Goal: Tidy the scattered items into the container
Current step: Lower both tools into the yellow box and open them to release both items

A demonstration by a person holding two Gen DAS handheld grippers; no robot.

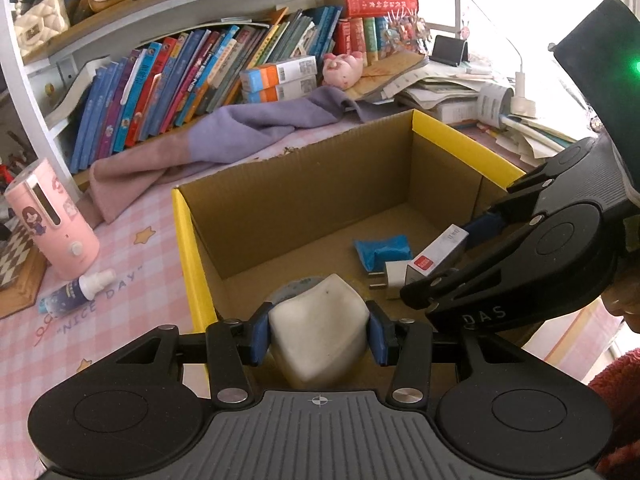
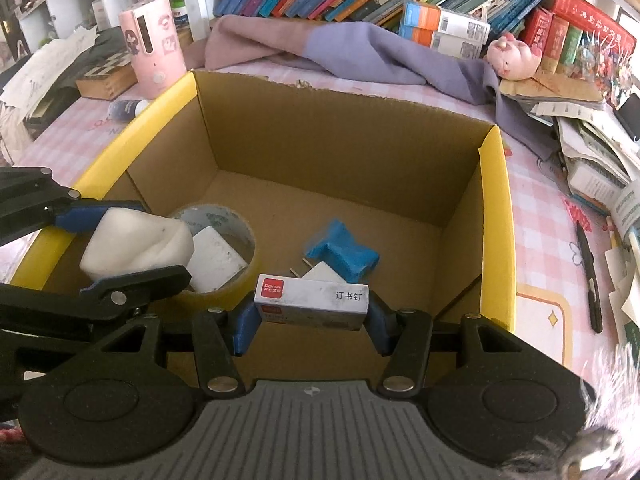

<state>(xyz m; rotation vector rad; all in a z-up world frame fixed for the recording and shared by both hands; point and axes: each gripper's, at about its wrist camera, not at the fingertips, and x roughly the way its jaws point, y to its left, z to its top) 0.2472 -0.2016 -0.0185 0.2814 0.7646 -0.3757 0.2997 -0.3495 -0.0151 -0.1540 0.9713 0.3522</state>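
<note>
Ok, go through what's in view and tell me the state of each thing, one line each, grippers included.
Left gripper: shut on the white block, over the box.
Right gripper: shut on the staples box, over the box.
Cardboard box: open-topped.
Tape roll: lying flat in the box.
Blue piece: lying in the box.
Charger plug: lying in the box.
Spray bottle: on its side, outside.

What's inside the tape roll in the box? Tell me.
A white block leans inside the tape roll, one corner poking above its rim. The left gripper and its white foam piece cover the roll's near-left side, so anything there is hidden.
</note>
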